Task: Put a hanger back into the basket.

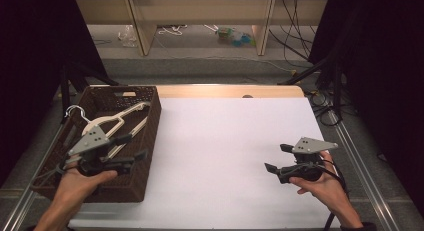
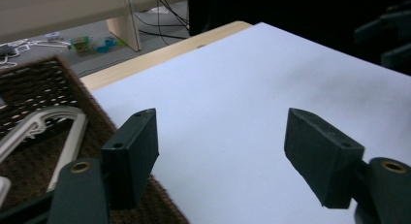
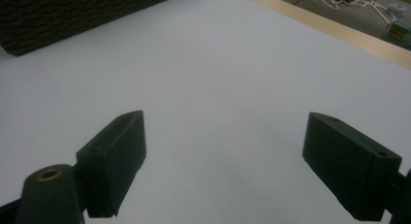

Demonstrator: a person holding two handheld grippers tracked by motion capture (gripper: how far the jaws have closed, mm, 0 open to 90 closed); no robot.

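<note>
A dark brown woven basket [image 1: 148,141] stands at the table's left edge. Inside it lie cream clothes hangers [image 1: 116,122], one with a metal hook [image 1: 75,111]. My left gripper [image 1: 135,146] hovers over the basket's near right part, pointing right, jaws open with nothing between them. In the left gripper view the hangers [image 2: 46,132] lie in the basket [image 2: 39,83] at the left, and the jaws [image 2: 220,156] frame bare white table. My right gripper [image 1: 279,158] rests low over the table at the right, pointing left, open and empty [image 3: 223,170].
A white sheet [image 1: 225,156] covers the table, with a wooden strip [image 1: 225,91] along the far edge. Beyond it are wooden furniture legs [image 1: 142,31], cables and small clutter on the floor. Metal rails [image 1: 360,161] run along both table sides.
</note>
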